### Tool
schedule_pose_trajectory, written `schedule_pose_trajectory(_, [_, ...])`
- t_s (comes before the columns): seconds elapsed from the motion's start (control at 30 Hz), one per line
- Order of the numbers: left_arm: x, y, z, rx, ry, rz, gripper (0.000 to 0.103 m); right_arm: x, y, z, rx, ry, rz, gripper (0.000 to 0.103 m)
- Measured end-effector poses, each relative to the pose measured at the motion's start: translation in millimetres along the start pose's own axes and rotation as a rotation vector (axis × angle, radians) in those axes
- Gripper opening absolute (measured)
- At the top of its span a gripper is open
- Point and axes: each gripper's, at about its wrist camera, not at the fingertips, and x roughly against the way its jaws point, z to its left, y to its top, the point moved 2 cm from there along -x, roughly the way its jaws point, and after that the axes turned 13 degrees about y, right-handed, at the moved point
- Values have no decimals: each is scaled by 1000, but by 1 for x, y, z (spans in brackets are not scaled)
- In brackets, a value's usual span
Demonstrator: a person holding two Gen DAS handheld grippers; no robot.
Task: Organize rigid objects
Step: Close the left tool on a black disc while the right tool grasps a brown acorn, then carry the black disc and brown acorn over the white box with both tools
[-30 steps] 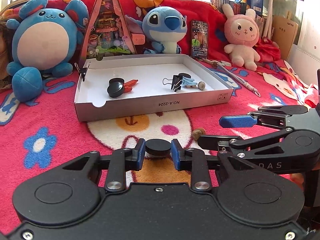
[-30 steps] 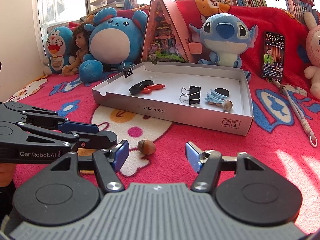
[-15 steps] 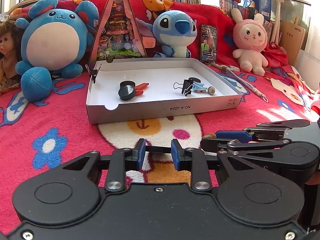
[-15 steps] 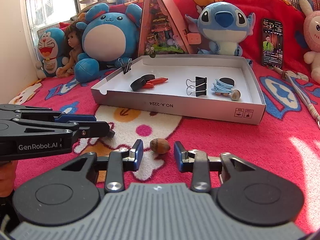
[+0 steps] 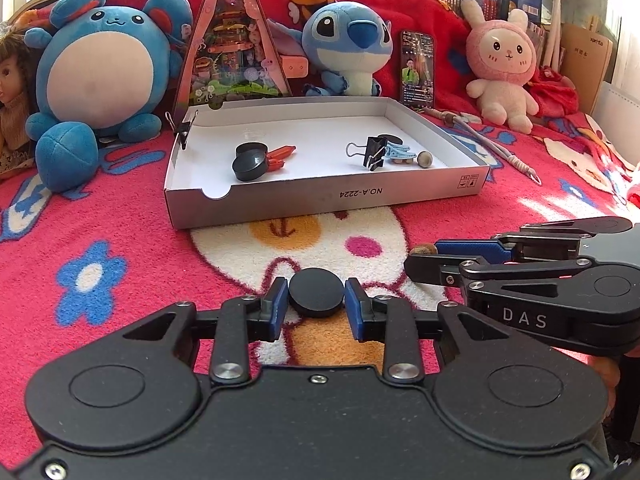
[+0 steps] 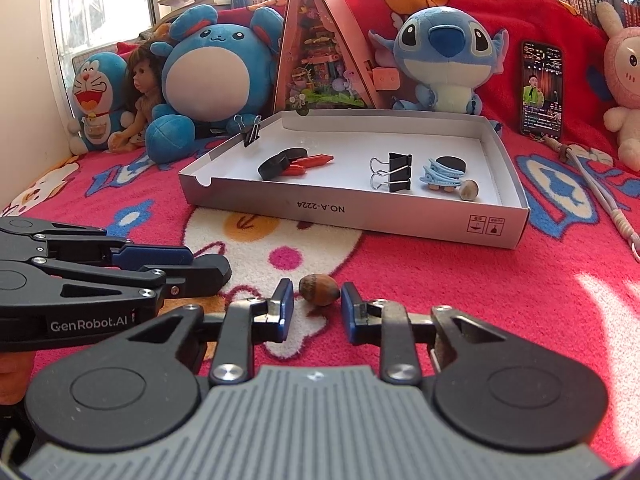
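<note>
black disc point(image 5: 316, 293) between level left hand-held gripper point(image 5: 316, 306) fingers

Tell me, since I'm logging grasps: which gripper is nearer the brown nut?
Right. The right gripper brackets the brown nut between its fingers; the left gripper sits off to the nut's left, holding a black disc.

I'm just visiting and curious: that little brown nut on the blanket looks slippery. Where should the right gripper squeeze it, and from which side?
Squeeze the nut across its rounded middle, coming in low from the near side, as the right gripper is placed now. The nut lies on its side on the blanket, so its widest part sits between the two fingers, one on each side.
</note>
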Motion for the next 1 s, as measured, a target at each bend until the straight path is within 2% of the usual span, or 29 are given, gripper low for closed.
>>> schedule_pose_trajectory(0.23, [3, 4, -4, -13, 28, -39, 30, 2, 2, -1, -5, -6, -26, 27])
schedule_pose_trajectory(0.47, [7, 25, 1, 13, 28, -79, 30, 9, 15, -5, -2, -29, -75, 27])
schedule_pose_trajectory(0.7, [-1, 55, 7, 82, 32, -109, 30, 14, 38, -19, -7, -98, -129, 27])
schedule_pose_trajectory(1.0, [-26, 81, 3, 132, 57, -117, 30, 5, 57, -37, -41, -179, -139, 27])
